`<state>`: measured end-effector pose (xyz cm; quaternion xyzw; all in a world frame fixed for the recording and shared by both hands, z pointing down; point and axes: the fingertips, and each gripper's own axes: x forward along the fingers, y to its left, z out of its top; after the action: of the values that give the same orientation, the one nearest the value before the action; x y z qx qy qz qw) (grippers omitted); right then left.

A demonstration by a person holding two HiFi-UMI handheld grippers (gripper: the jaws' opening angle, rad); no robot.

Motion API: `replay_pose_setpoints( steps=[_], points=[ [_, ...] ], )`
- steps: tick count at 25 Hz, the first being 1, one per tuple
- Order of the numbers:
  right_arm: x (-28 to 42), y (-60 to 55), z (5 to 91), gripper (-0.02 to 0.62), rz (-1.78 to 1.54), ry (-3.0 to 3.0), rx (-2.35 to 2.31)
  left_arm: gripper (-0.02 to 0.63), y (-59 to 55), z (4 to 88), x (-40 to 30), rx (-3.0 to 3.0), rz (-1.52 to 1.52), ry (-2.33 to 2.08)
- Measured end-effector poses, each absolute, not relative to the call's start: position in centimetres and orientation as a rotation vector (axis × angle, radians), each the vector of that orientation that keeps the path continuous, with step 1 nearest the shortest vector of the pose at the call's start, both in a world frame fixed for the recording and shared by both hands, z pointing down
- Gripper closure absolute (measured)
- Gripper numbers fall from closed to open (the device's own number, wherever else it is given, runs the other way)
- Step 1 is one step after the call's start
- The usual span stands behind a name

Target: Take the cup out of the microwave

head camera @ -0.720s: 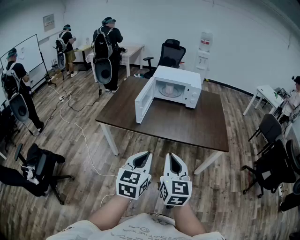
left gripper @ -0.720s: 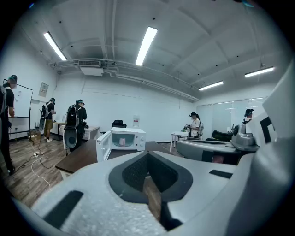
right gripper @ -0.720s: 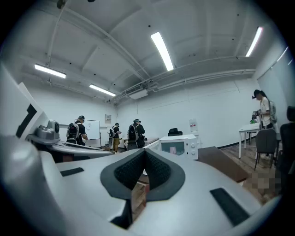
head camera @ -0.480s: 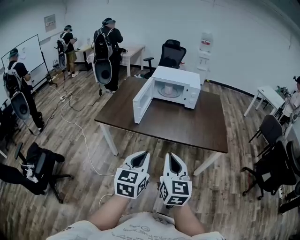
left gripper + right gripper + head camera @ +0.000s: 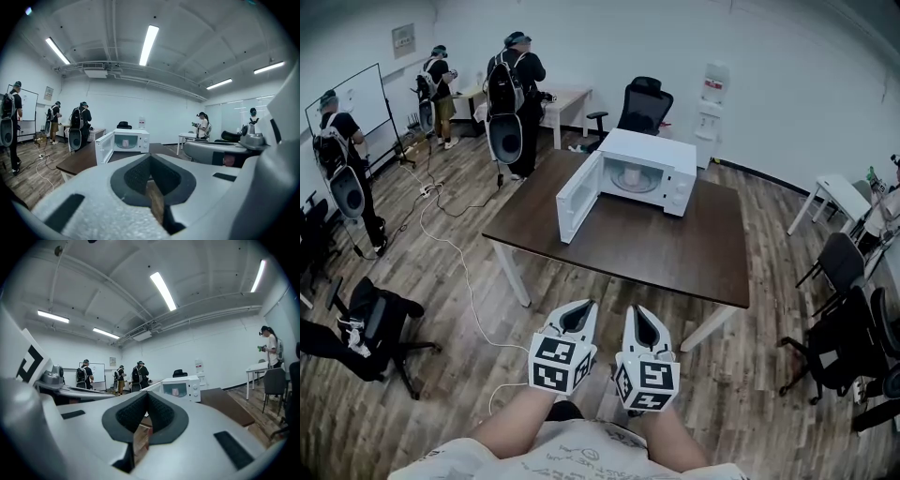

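Shuffled a touch sideways; microwave (image 5: 649,164) stands open, cup (image 5: 175,392) inside, well away from my left gripper (image 5: 583,314) and right gripper (image 5: 639,319), both pinched closed, empty. Everything's left.

Held pair, left gripper (image 5: 581,314) and right gripper (image 5: 639,319): matching white moulded shells, each tapering to a pointed nose. Inner faces lined with black ribbed pads (image 5: 136,174). Rear of each: a white cube with black square markers, left cube (image 5: 562,364), right cube (image 5: 648,383). Clothing: light shirt (image 5: 572,459), fine dark print.
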<state>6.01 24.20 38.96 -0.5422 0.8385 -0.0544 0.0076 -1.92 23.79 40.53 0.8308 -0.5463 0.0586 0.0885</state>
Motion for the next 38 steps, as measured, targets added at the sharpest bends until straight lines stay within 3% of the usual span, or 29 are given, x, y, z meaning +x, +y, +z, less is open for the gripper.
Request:
replay_pose_setpoints(
  steps=[16, 38],
  points=[
    [7.5, 18.2, 40.1, 0.580, -0.149, 2.607, -1.724, 0.601, 16.9, 41.9, 0.2, 2.503, 0.162, -1.534],
    [3.0, -1.5, 39.1, 0.578, -0.175, 2.619, -1.721, 0.601, -2.9, 40.8, -3.6, 2.510, 0.129, -1.509]
  ],
)
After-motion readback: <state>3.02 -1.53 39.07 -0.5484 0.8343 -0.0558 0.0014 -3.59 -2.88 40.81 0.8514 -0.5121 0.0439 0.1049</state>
